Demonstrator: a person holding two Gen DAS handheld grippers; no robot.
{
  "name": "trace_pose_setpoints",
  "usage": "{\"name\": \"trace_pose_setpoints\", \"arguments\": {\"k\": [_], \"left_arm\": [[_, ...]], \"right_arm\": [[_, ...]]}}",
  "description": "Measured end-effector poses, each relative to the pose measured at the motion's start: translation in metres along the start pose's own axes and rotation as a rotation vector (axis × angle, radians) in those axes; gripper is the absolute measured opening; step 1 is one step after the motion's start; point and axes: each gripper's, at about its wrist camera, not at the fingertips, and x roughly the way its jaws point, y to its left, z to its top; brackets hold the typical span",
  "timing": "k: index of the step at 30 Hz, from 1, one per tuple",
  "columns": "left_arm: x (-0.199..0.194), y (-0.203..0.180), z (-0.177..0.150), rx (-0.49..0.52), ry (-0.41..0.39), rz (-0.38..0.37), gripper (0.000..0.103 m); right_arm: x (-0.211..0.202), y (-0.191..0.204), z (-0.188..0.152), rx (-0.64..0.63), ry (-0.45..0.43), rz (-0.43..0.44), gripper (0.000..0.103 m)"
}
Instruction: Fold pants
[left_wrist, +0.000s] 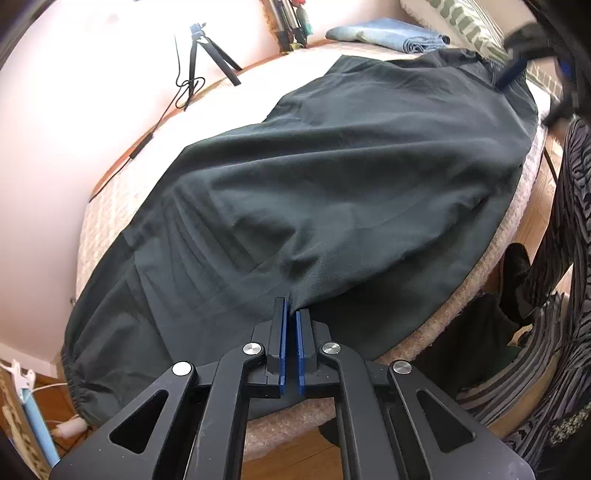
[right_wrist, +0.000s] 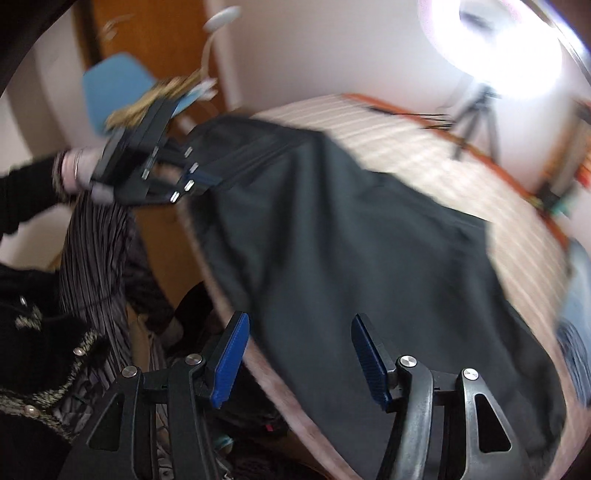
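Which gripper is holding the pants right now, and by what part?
The left gripper is shut on the black pants at their near edge. The right gripper is open, holding nothing.

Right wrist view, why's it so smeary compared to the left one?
Right wrist view: motion blur smears the black pants and bed, and a ring light blows out. Left wrist view: sharp, though the wall is overexposed.

Folded jeans (left_wrist: 388, 35) at one o'clock on pale bed cover (left_wrist: 107, 221). Small black tripod (left_wrist: 207, 55) at eleven o'clock, cable (left_wrist: 162, 110) trailing beside it. Patterned pillow (left_wrist: 465, 22) beyond jeans. Wooden floor (left_wrist: 295, 454) at six o'clock.
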Motion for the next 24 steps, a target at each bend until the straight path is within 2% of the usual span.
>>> {"name": "trace_pose_setpoints", "arguments": {"k": [2, 5, 7, 9, 11, 12, 13, 16, 20, 22, 24], "left_arm": [[-0.003, 0.001, 0.0, 0.001, -0.007, 0.0, 0.002], [-0.009, 0.002, 0.0, 0.012, -0.018, 0.004, 0.001], [-0.014, 0.002, 0.0, 0.015, -0.02, 0.001, 0.001], [-0.017, 0.005, -0.003, 0.011, -0.019, -0.004, 0.001], [-0.017, 0.006, -0.007, 0.0, -0.013, -0.014, 0.001], [-0.016, 0.006, -0.01, -0.001, -0.008, -0.018, 0.001], [-0.017, 0.004, -0.011, 0.003, -0.005, -0.017, 0.001], [-0.016, 0.002, -0.017, -0.003, 0.011, -0.047, 0.001], [-0.016, 0.005, -0.024, -0.021, 0.034, -0.066, 0.002], [-0.024, 0.021, -0.026, -0.102, 0.023, -0.08, 0.002], [-0.036, 0.042, -0.028, -0.201, -0.017, -0.088, 0.006]], "right_arm": [[0.021, 0.013, 0.006, -0.043, 0.031, 0.014, 0.06], [0.056, 0.038, 0.01, -0.163, 0.094, -0.019, 0.05], [0.072, 0.046, 0.01, -0.202, 0.131, -0.056, 0.031], [0.082, 0.046, 0.009, -0.216, 0.155, -0.062, 0.024], [0.086, 0.045, 0.009, -0.214, 0.162, -0.05, 0.014], [0.088, 0.041, 0.009, -0.207, 0.168, -0.049, 0.005], [0.088, 0.039, 0.009, -0.198, 0.172, -0.045, 0.002], [0.077, 0.035, 0.008, -0.182, 0.158, 0.03, 0.0], [0.081, 0.042, 0.002, -0.212, 0.195, 0.032, 0.0], [0.082, 0.042, 0.002, -0.224, 0.202, 0.029, 0.003], [0.08, 0.04, 0.004, -0.207, 0.203, 0.062, 0.006]]}}
